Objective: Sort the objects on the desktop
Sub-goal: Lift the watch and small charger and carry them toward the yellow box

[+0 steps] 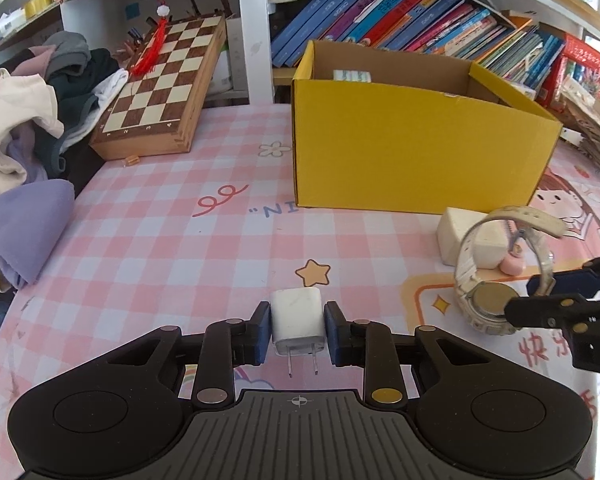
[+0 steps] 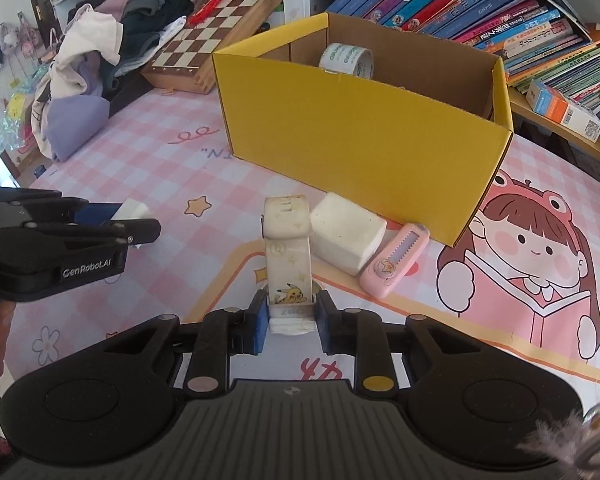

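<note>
My left gripper (image 1: 298, 326) is shut on a white plug charger (image 1: 298, 318), its two prongs pointing back toward the camera. In the right wrist view the same charger (image 2: 132, 211) shows at the left gripper's tip (image 2: 138, 226). My right gripper (image 2: 291, 320) is shut on a cream wristwatch (image 2: 288, 258) with a cartoon strap, held just above the mat. The left wrist view shows the watch (image 1: 500, 272) looped, clamped by the right gripper (image 1: 540, 298). A yellow cardboard box (image 1: 412, 144) stands open behind both, with a tape roll (image 2: 346, 60) inside.
A white block (image 2: 346, 236) and a pink utility knife (image 2: 396, 260) lie beside the box (image 2: 364, 136) on the pink checked mat (image 1: 160, 240). A chessboard (image 1: 164, 88) and a clothes pile (image 1: 32, 128) sit at the left. Books (image 1: 420, 16) line the shelf behind.
</note>
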Demonstrator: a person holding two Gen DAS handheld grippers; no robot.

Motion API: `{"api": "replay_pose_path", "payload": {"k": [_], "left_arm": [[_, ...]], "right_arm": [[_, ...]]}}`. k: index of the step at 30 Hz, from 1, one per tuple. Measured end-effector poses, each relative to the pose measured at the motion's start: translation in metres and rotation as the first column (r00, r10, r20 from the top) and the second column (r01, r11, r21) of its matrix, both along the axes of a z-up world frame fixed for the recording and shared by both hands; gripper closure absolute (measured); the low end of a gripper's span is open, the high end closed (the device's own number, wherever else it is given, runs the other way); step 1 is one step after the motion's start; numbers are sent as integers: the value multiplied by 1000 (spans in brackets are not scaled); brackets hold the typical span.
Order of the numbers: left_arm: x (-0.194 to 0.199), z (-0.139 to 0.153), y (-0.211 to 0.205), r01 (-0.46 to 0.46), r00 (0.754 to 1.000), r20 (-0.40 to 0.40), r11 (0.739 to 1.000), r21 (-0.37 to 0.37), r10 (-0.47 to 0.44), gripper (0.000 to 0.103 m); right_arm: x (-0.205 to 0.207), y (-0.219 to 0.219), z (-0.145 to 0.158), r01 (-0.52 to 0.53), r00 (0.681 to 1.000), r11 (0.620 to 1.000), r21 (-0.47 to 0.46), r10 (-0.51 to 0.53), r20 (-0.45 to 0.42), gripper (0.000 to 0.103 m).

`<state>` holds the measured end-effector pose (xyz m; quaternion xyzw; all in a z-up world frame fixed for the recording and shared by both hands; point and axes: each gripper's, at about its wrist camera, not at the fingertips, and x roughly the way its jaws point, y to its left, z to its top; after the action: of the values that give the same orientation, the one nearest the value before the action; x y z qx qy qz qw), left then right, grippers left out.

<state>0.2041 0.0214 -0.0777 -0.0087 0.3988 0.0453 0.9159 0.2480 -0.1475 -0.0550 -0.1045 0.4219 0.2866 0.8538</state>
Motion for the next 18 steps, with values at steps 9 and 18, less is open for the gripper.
{"api": "replay_pose_path", "payload": {"k": [9, 18], "left_arm": [[-15, 15, -1, 39, 998, 40, 999, 1, -39, 77], [-29, 26, 0, 87, 994, 66, 996, -5, -86, 77]], "right_arm": [[-15, 0, 14, 27, 999, 1000, 15, -27, 25, 80], [-34, -4, 26, 83, 995, 996, 27, -84, 52, 80]]}}
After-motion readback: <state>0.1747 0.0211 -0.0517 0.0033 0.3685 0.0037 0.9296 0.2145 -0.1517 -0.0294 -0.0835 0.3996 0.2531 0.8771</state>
